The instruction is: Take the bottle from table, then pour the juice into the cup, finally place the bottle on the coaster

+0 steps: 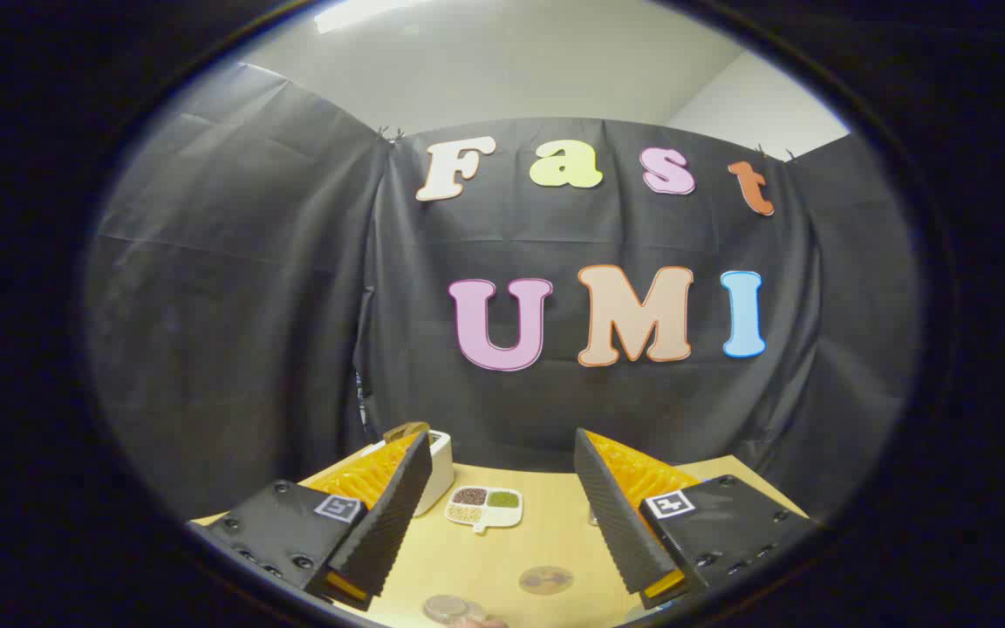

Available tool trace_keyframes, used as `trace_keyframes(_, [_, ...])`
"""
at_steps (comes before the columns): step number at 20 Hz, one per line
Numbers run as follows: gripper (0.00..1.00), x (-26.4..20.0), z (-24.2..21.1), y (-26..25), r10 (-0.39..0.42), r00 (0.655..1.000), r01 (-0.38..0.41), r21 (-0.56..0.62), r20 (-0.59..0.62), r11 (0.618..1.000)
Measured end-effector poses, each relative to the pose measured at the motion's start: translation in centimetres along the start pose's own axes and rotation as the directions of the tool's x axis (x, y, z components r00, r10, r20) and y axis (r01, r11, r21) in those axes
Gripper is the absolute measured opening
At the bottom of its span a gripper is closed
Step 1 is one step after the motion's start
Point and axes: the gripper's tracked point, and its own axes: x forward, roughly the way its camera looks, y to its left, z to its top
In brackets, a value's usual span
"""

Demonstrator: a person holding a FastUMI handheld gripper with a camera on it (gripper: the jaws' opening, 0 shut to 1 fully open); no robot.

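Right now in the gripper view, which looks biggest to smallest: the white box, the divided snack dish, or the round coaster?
1. White box, though a finger hides much of it.
2. Divided dish.
3. Coaster, smallest, though nearer the camera.

The open gripper holds nothing.

1 white box (440, 467), 1 divided dish (484, 508), 1 coaster (546, 579), open tongs (502, 488)

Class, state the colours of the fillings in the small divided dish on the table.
Gripper view: the divided dish, beyond the open gripper, holds dark brown, green and pale tan fillings.
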Motion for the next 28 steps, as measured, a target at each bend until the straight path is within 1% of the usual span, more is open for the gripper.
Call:
trace_keyframes(8, [1.00,0.8,0.4,0.2,-0.007,1.000,0.007,0.010,0.019,1.000])
trace_keyframes(14, [1.00,1.1,0.1,-0.6,-0.036,0.999,0.036,0.012,0.011,0.999])
trace_keyframes(16, [1.00,1.1,-1.1,-0.9,-0.055,0.998,0.056,0.024,-0.010,0.998])
trace_keyframes(20, [1.00,0.5,-4.6,-0.8,-0.065,0.996,0.068,0.054,-0.055,0.996])
trace_keyframes(28, [1.00,-1.6,-11.5,1.4,-0.037,0.990,0.050,0.093,-0.137,0.994])
